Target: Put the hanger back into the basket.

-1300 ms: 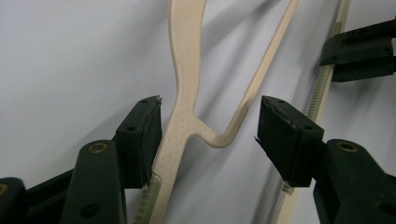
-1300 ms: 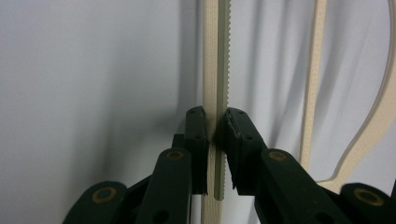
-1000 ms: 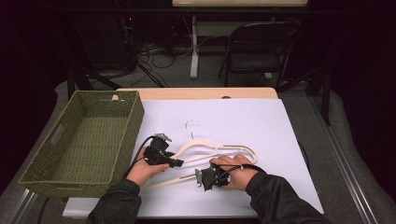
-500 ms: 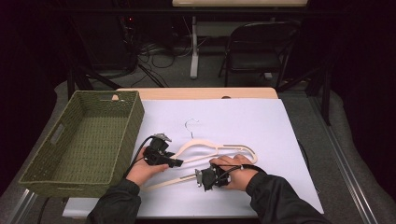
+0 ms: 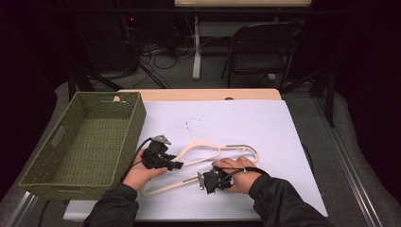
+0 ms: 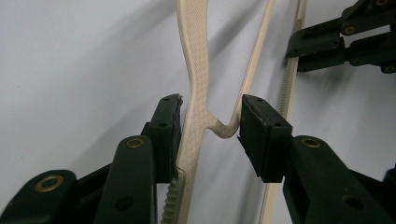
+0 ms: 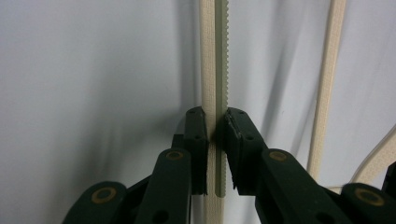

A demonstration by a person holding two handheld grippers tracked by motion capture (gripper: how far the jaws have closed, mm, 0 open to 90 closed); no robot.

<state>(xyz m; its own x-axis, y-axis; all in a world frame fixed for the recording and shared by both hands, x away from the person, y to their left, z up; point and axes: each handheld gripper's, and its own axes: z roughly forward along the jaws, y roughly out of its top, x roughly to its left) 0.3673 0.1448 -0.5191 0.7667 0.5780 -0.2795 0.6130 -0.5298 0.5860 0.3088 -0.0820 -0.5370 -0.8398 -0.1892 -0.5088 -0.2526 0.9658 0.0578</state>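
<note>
Woven basket (image 5: 127, 127) empty, hanger (image 5: 215, 152) beside it on table (image 5: 283, 142)

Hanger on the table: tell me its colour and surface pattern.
The hanger is cream, with a fine cross-hatched texture on its flat face; the left gripper view shows it best.

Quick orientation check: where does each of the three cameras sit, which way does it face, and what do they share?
High view: above the person's side, looking forward and down on the table, basket and hanger; both forearms and hands show.
Left gripper view: rides the left gripper, looking along its jaws, which bracket the hanger's notched shoulder.
Right gripper view: rides the right gripper, whose jaws pinch the hanger's ridged bar.
Shared: all three show the hanger; the left gripper view also catches the right gripper.
</note>
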